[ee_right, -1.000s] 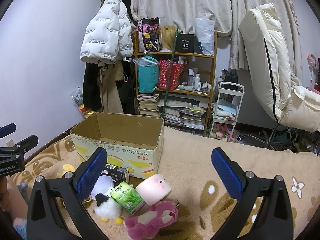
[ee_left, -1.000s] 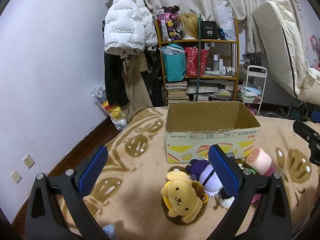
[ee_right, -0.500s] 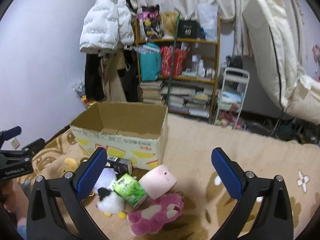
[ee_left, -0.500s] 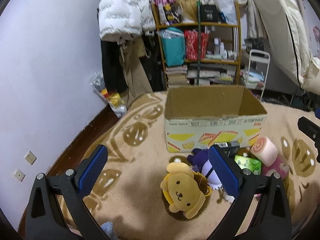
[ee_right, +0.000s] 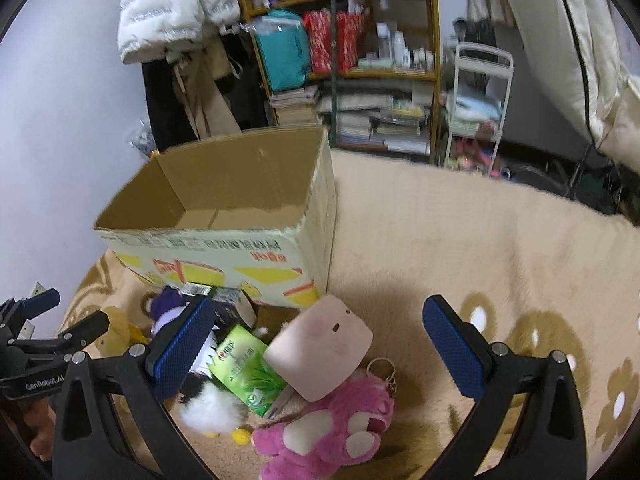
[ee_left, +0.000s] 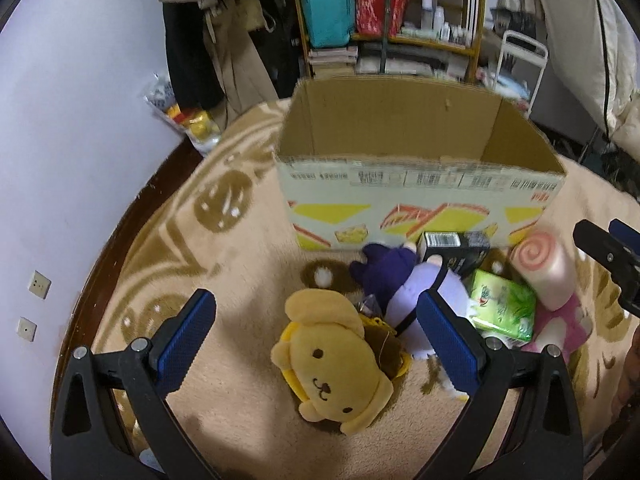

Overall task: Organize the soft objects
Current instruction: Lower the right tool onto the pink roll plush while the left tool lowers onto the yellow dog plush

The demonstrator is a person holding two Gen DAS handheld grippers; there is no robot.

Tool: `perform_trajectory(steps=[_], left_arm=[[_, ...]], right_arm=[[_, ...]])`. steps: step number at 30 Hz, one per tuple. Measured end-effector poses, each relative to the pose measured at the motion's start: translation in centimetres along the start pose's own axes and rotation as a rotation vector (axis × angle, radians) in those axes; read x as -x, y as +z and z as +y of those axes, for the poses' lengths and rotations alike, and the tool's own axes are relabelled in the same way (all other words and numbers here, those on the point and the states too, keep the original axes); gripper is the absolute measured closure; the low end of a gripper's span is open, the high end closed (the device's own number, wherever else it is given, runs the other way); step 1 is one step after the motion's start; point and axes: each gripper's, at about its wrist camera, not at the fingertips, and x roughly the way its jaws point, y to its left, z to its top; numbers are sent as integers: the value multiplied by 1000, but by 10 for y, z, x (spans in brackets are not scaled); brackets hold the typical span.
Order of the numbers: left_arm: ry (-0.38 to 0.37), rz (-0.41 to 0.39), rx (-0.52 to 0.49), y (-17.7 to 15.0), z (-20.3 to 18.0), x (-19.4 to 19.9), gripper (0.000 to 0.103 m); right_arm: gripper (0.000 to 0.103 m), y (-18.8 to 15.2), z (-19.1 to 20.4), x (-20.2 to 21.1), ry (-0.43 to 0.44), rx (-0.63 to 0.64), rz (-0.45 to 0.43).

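Observation:
An open, empty cardboard box (ee_left: 420, 200) stands on the beige blanket; it also shows in the right wrist view (ee_right: 224, 248). In front of it lie a yellow dog plush (ee_left: 332, 364), a purple plush (ee_left: 400, 280), a pink roll-shaped plush (ee_left: 544, 272) (ee_right: 320, 356), a pink bear plush (ee_right: 332, 432), a white fluffy plush (ee_right: 212, 404), a green pack (ee_left: 504, 308) (ee_right: 248, 368) and a black box (ee_left: 456, 248). My left gripper (ee_left: 316, 344) is open above the yellow dog. My right gripper (ee_right: 316, 352) is open above the pink roll plush.
A wooden shelf (ee_right: 344, 60) with bags, books and bottles stands behind the box, with hanging coats (ee_right: 176, 16) to its left. A white cart (ee_right: 480, 100) and a cream chair (ee_right: 592, 60) stand at the right. The wall (ee_left: 60, 160) runs along the left.
Both grippers have tilted down and moved closer to the toys in front of the box. Both stay open and empty.

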Motion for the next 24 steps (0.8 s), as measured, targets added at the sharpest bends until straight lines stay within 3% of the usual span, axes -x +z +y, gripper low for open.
perform_trajectory(steps=[11, 17, 24], left_arm=[[-98, 244, -31, -8, -19, -51, 3], [-122, 265, -10, -9, -17, -56, 3], [-135, 275, 2, -10, -16, -56, 3]], right_arm=[[0, -3, -4, -50, 48, -37, 138], [1, -9, -3, -64, 67, -32, 211], [1, -11, -2, -69, 55, -37, 230]])
